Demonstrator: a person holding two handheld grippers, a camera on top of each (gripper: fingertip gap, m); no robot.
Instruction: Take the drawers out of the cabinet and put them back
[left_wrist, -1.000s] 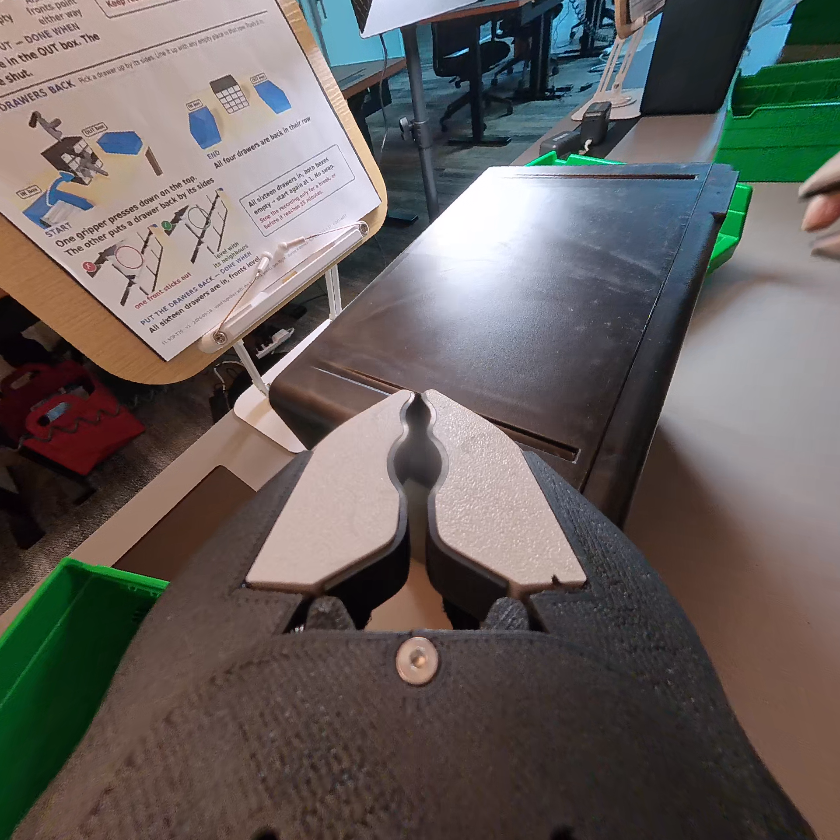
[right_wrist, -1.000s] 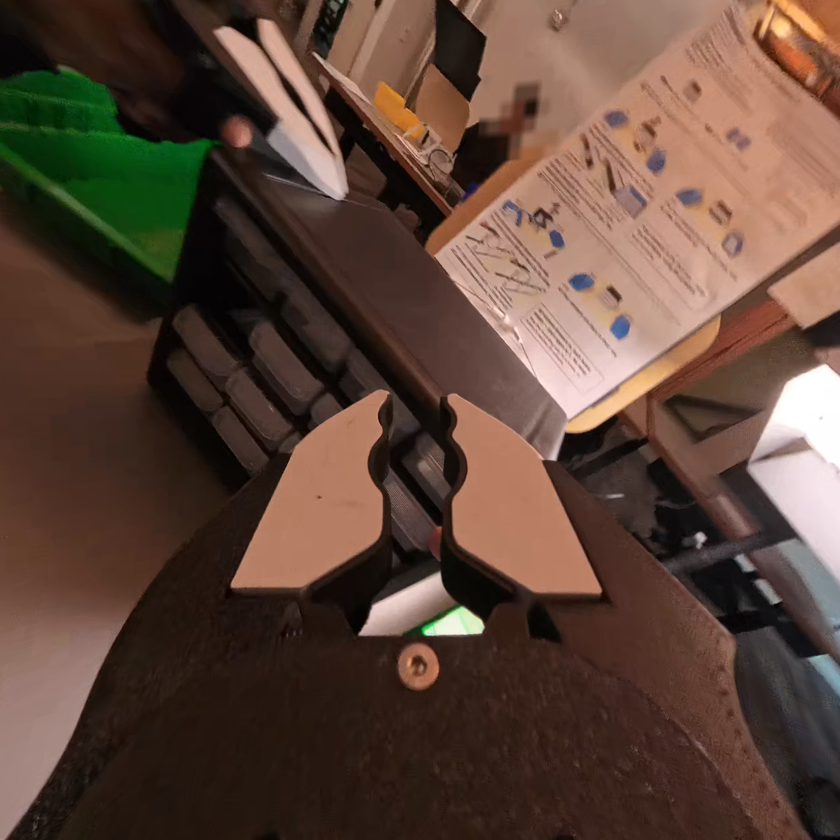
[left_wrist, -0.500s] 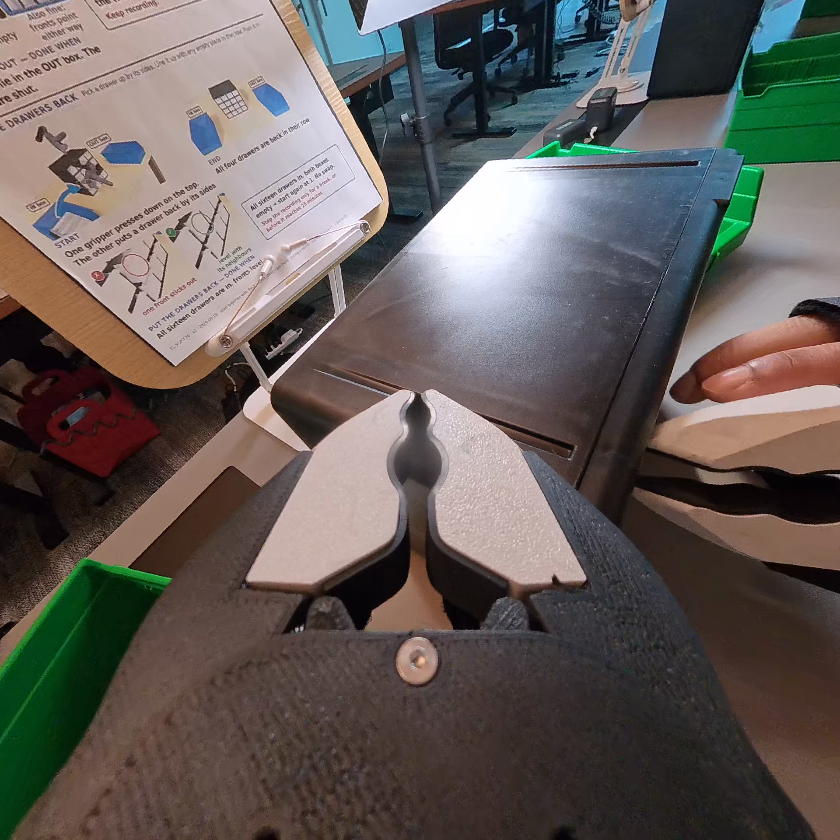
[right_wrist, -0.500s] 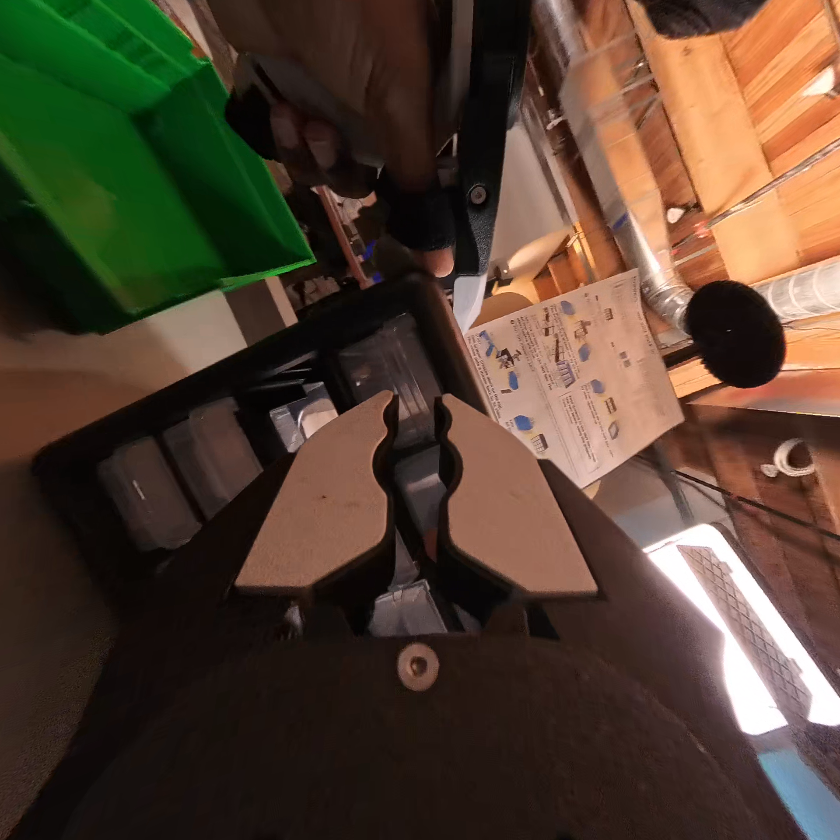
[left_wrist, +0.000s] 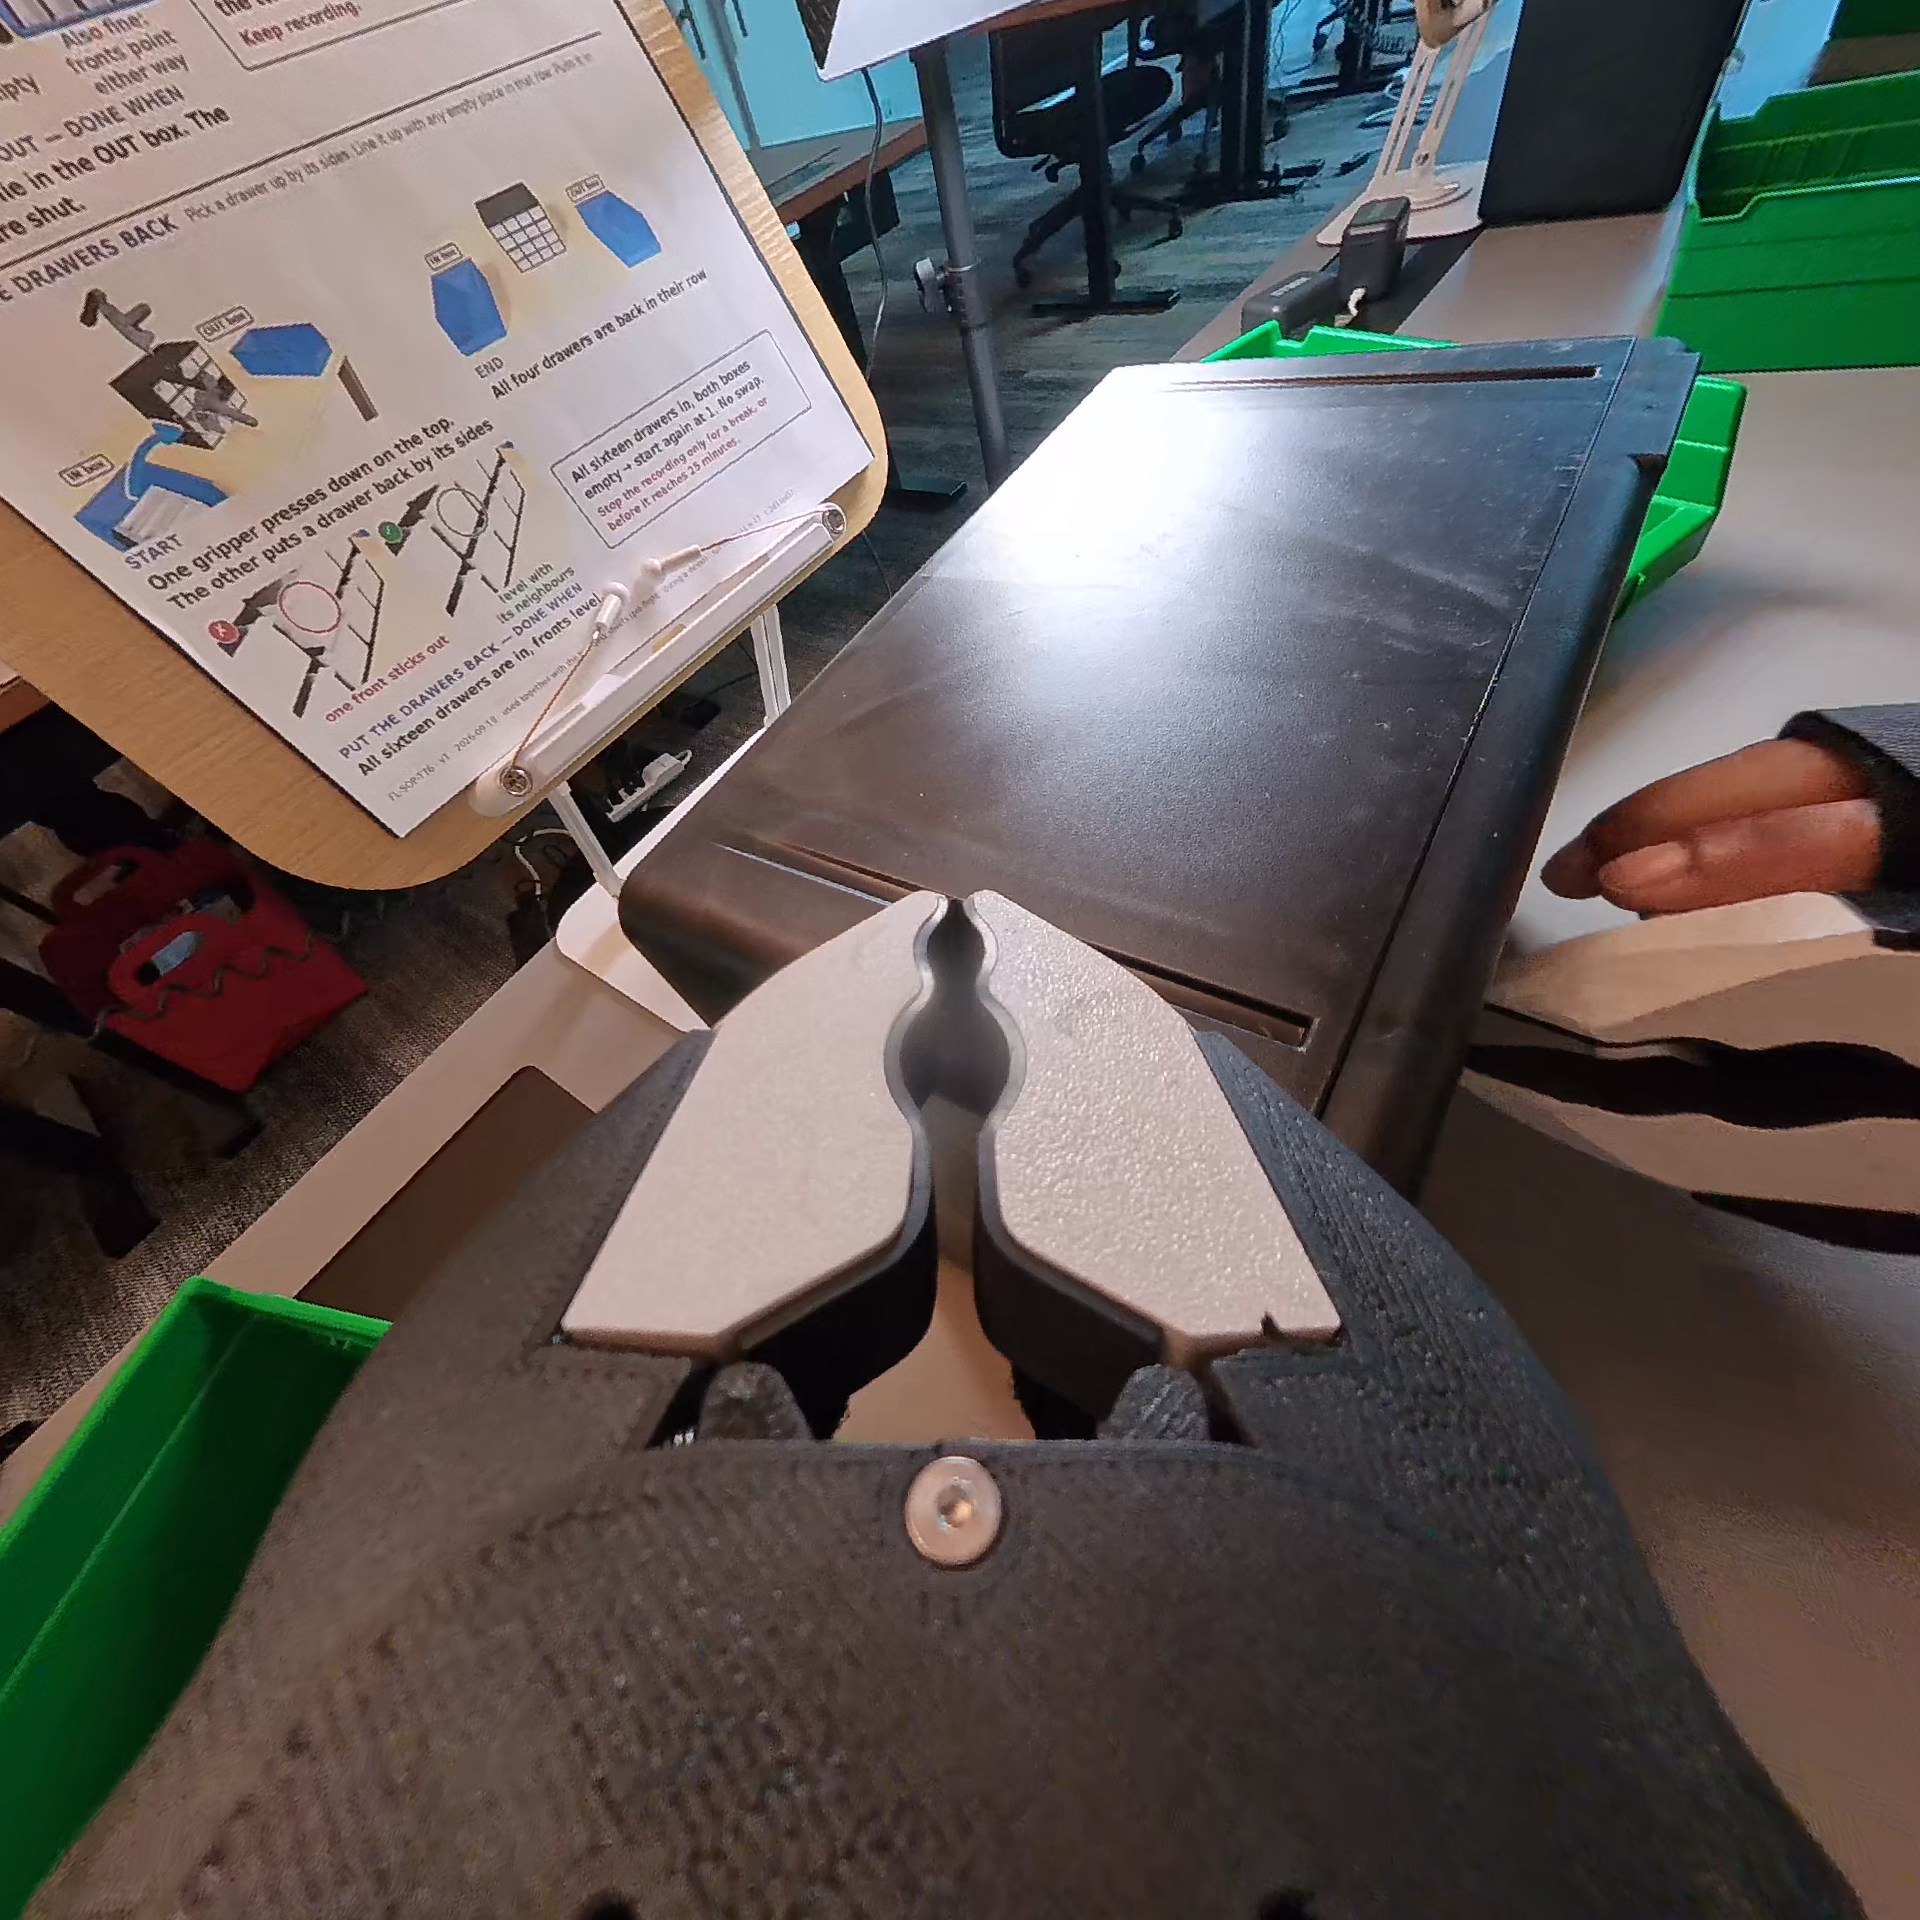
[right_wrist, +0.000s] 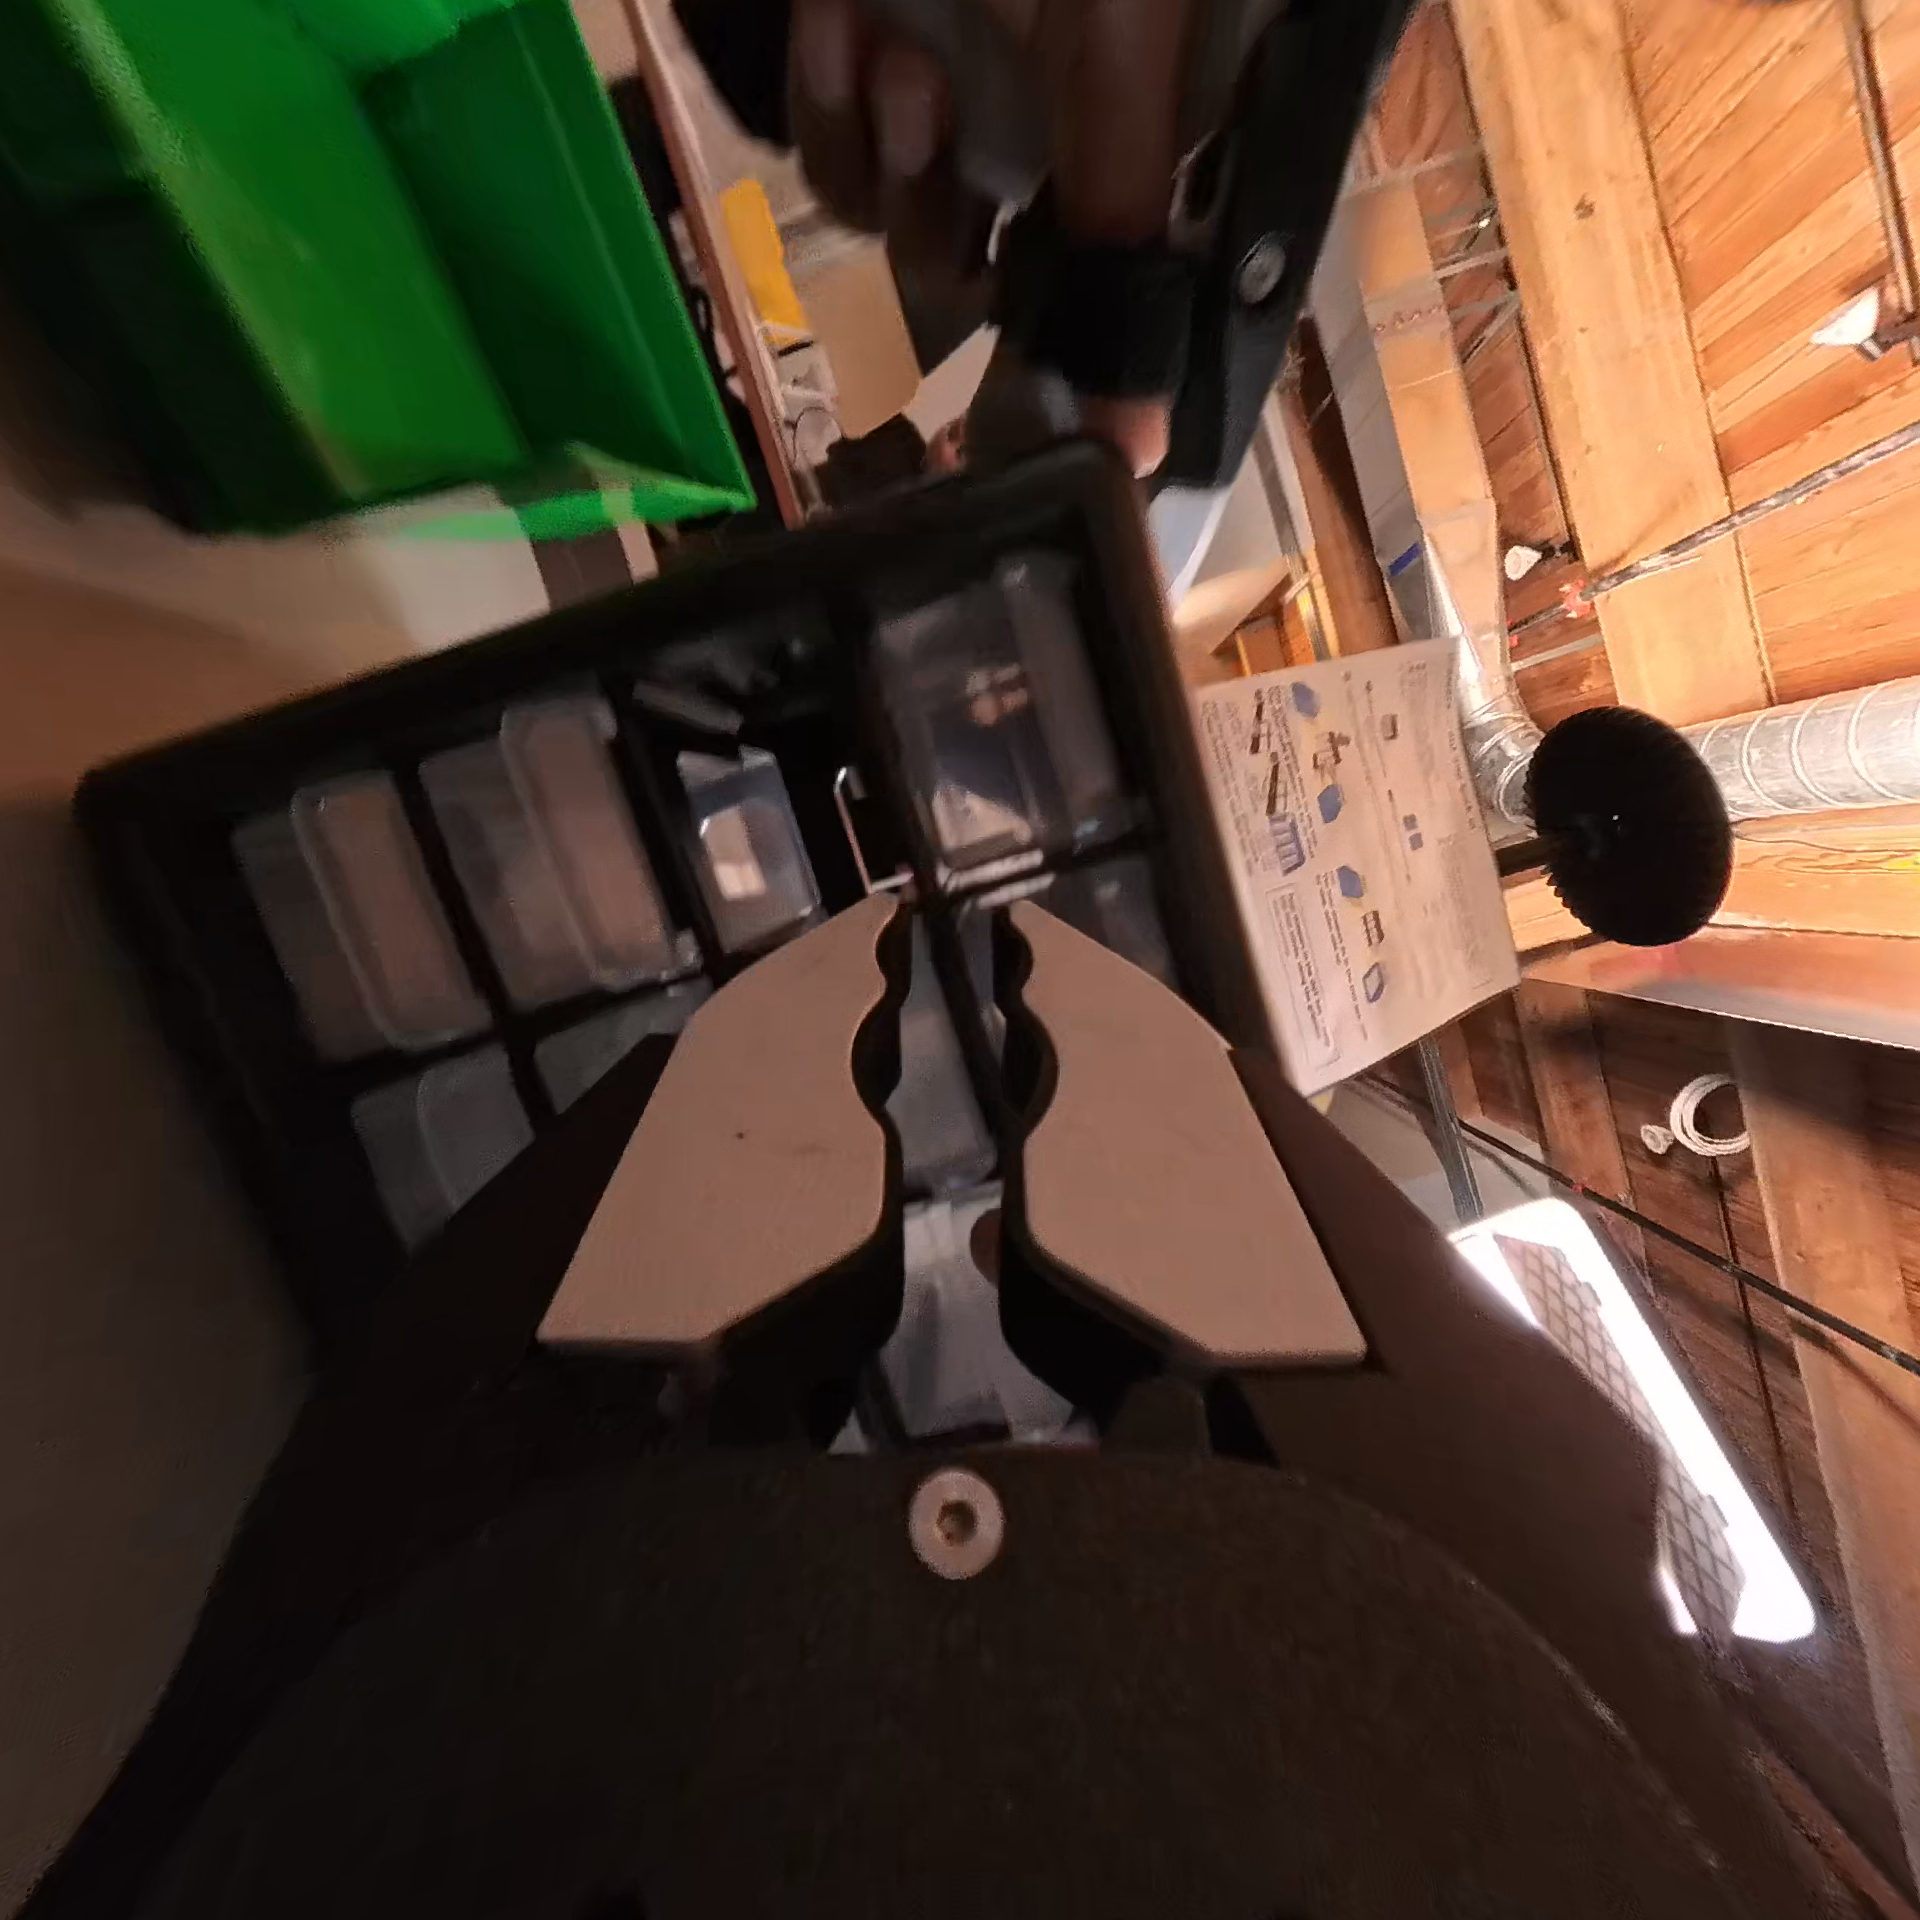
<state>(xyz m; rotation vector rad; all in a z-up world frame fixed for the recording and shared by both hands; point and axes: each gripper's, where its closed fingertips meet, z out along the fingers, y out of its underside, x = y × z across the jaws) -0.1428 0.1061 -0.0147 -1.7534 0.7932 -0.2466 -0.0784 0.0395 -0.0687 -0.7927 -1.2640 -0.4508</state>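
Black cabinet (right_wrist: 1132, 582) front just ahead of right gripper (right_wrist: 948, 914) | jaws slightly apart, empty | clear drawers (right_wrist: 540, 862) run away from tips | left gripper (left_wrist: 954, 914) pressed together, over cabinet top.

Instruction sheet (left_wrist: 312, 416) on a wooden board stand; green bins (left_wrist: 1808, 218) on the table (left_wrist: 1787, 520); red bag (left_wrist: 197, 966) on the floor; office chair (left_wrist: 1081, 114) beyond.

Blk cabinet (left_wrist: 1195, 665), grn bins (left_wrist: 135, 1475)
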